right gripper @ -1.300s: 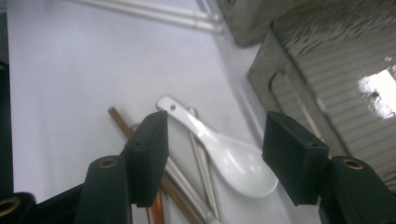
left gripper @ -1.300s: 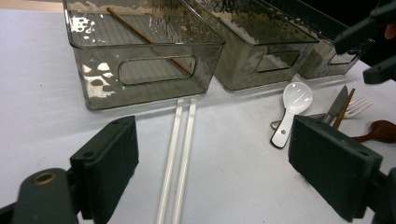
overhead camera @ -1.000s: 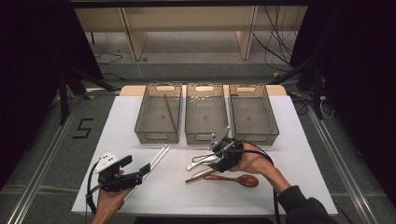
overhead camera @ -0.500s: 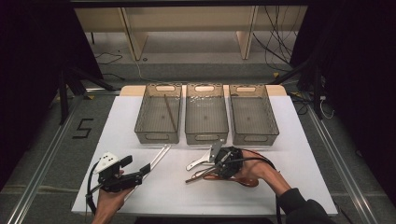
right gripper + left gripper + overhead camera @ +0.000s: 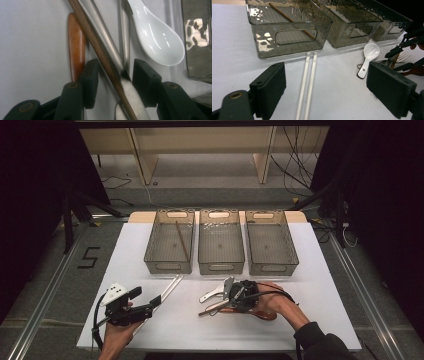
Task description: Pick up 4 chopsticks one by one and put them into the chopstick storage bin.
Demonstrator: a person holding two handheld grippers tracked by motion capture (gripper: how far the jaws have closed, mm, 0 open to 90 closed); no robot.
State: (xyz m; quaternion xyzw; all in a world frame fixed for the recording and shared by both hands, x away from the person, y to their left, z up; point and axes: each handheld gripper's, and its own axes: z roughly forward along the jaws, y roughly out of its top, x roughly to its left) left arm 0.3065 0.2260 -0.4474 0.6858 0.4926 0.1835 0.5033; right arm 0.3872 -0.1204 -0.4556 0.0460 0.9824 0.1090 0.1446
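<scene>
Right gripper [image 5: 111, 82] is straddling the wooden chopstick [image 5: 100, 53] and a metal handle [image 5: 107, 45] at lower centre of its own view; jaws have just been closing, half open, not yet pressing. Left gripper [image 5: 325, 92] is sitting wide open, holding nothing, over the white chopsticks [image 5: 308, 82].

Three smoky clear plastic bins [image 5: 220, 243] are sitting side by side on the white table [image 5: 310, 270], the left one holding a brown chopstick [image 5: 182, 240]; white chopsticks [image 5: 170, 288] are lying below.

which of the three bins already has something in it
The left bin: a brown chopstick lies slantwise on its floor. The middle bin and the right bin look bare inside.
</scene>
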